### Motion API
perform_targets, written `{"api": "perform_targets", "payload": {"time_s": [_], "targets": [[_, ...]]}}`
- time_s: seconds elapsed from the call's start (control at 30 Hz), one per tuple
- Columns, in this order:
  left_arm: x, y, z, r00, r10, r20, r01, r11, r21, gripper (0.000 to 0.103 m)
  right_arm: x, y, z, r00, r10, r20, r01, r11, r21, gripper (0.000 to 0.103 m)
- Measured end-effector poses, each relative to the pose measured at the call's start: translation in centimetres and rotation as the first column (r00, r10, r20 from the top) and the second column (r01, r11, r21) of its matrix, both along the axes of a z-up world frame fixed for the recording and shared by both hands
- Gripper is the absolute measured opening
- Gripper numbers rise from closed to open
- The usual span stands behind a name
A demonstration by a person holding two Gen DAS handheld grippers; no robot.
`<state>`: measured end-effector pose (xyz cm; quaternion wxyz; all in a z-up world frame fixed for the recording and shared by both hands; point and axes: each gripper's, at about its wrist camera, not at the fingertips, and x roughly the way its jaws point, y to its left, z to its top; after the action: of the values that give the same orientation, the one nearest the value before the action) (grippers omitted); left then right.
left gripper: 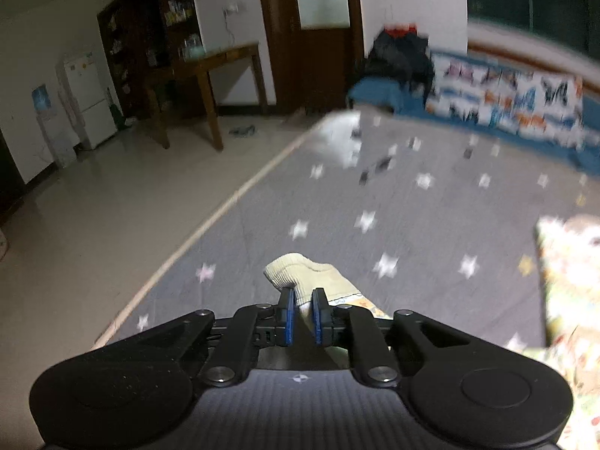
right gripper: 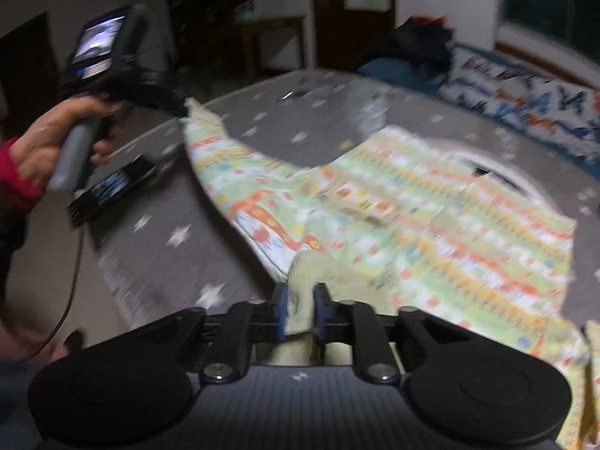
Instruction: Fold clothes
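On the grey star-printed bedspread (right gripper: 180, 236) lies the patterned garment (right gripper: 431, 225), its print smeared by blur in the right wrist view and cut off at the frame's right edge. The left claw (left gripper: 303, 313) pinches one cream ribbed cuff (left gripper: 300, 270) between its blue pads; the right claw (right gripper: 300, 309) is closed on the other cream cuff (right gripper: 305, 266) — how firmly, the blur hides. A hand (right gripper: 56, 138) in a red sleeve grips the left tool. Beyond the bed: a pale tiled floor (left gripper: 93, 206), a wooden side table (left gripper: 210, 71), a dark shelf unit (left gripper: 150, 30) with contents too dim to name — and a butterfly-print quilt (left gripper: 506, 93)
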<state>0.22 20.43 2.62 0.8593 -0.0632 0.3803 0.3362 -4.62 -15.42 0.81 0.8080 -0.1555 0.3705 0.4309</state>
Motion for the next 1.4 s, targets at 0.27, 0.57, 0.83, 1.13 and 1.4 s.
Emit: {"api": "perform_targets", "payload": {"time_s": [0.27,0.57,0.83,1.13,1.4], "targets": [[-0.1,-1.2,-0.4,1.0,-0.018,-0.007,0.018,0.998,0.056,0.018,-0.6,-2.9,0.7,0.989,-0.119,0.088,0.116,0.993,0.03,0.029],[0.7,-9.2,1.3,0.958,-0.28,0.061,0.278,0.96,0.04,0.021,1.2,-8.2,-3.1,0.932,-0.355,0.072,0.357,0.934,-0.004,0.029],[1.0,-12.4,2.2,0.886,-0.435,0.161,0.45,0.89,-0.07,0.027,5.1,-15.7,-2.4,0.808,-0.58,0.102,0.578,0.814,0.053,0.029],[2.8,-23.3,-1.6,0.685,-0.716,0.134,0.729,0.673,-0.124,0.042,7.5,-21.1,-5.1,0.614,-0.766,0.189,0.779,0.627,0.013,0.029],[3.5,-28.9,-4.3,0.571,-0.818,0.071,0.819,0.561,-0.12,0.048,6.9,-25.5,-5.3,0.469,-0.874,0.122,0.875,0.479,0.069,0.029]]}}
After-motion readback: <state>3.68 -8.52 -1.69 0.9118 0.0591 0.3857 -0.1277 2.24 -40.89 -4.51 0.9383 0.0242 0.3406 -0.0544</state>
